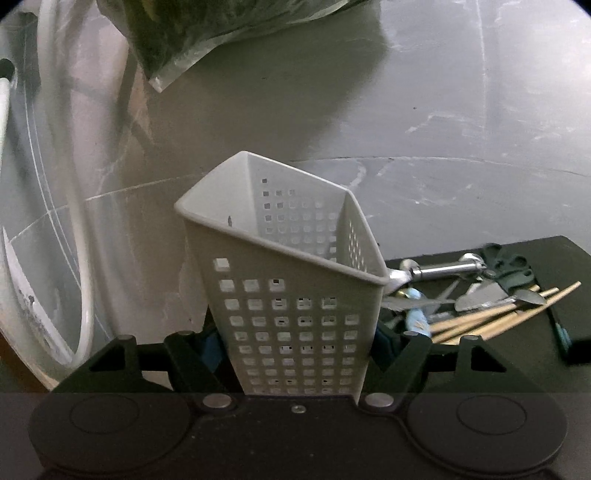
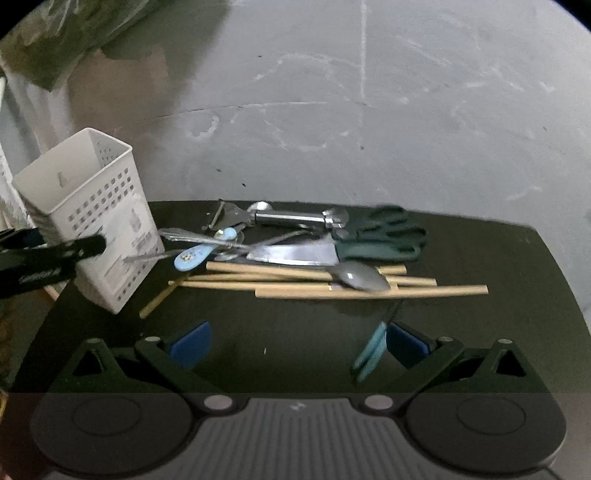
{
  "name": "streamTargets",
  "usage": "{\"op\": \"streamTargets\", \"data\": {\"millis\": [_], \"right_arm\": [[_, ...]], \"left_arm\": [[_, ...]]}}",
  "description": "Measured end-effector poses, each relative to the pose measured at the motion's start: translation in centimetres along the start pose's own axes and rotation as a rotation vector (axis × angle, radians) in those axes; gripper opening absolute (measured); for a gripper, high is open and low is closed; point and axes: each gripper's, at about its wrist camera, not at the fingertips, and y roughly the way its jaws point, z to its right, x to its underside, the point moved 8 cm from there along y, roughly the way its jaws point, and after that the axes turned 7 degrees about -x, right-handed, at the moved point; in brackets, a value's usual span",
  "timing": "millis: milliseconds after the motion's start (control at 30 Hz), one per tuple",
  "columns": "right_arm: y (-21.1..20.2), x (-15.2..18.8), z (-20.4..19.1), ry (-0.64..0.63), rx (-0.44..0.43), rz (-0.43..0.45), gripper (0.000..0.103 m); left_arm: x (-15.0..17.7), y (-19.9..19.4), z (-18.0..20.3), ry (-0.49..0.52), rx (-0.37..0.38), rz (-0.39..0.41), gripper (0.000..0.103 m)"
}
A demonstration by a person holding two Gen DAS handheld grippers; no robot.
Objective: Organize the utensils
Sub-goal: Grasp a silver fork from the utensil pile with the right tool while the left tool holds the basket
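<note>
A white perforated utensil holder (image 1: 295,295) is clamped between my left gripper's (image 1: 301,347) fingers and stands tilted; it looks empty inside. In the right wrist view the holder (image 2: 92,221) stands at the left of a black table (image 2: 480,350), with the left gripper (image 2: 48,258) on it. A pile of utensils lies mid-table: wooden chopsticks (image 2: 332,284), a knife (image 2: 295,254), a grey spoon (image 2: 362,277), green-handled scissors (image 2: 380,236), a blue-handled piece (image 2: 199,254) and a metal tool (image 2: 295,216). My right gripper (image 2: 297,343) is open and empty, in front of the pile.
A teal-handled item (image 2: 373,347) lies by my right finger. A plastic bag (image 1: 207,33) and white tubing (image 1: 81,221) lie on the grey floor left of the table. The table's edges curve close at right and back.
</note>
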Motion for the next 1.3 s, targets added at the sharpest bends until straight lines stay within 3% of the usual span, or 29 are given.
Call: {"op": "streamTargets", "data": {"millis": [300, 567, 767, 1033, 1133, 1200, 1300], "right_arm": [[3.3, -2.5, 0.4, -0.141, -0.013, 0.015, 0.103], [8.4, -4.9, -1.1, -0.36, -0.079, 0.0, 0.102], [11.2, -5.9, -3.3, -0.494, -0.096, -0.017, 0.092], [13.4, -5.8, -4.2, -0.566, -0.075, -0.048, 0.063], [13.7, -5.9, -4.5, -0.571, -0.081, -0.057, 0.041], [13.6, -5.9, -4.6, -0.571, -0.085, -0.058, 0.021], [13.3, -6.0, -4.4, -0.559, -0.082, -0.053, 0.008]], "left_arm": [[1.7, -3.6, 1.2, 0.024, 0.041, -0.013, 0.077], [2.6, -5.3, 1.9, 0.034, 0.054, -0.026, 0.077], [2.5, -5.1, 1.9, 0.026, 0.035, -0.025, 0.077], [2.4, -4.9, 1.9, 0.03, 0.028, -0.02, 0.077], [2.5, -5.0, 1.9, 0.03, 0.027, -0.019, 0.077], [2.5, -5.0, 1.9, 0.029, 0.027, -0.02, 0.077], [2.5, -5.0, 1.9, 0.029, 0.027, -0.02, 0.077]]}}
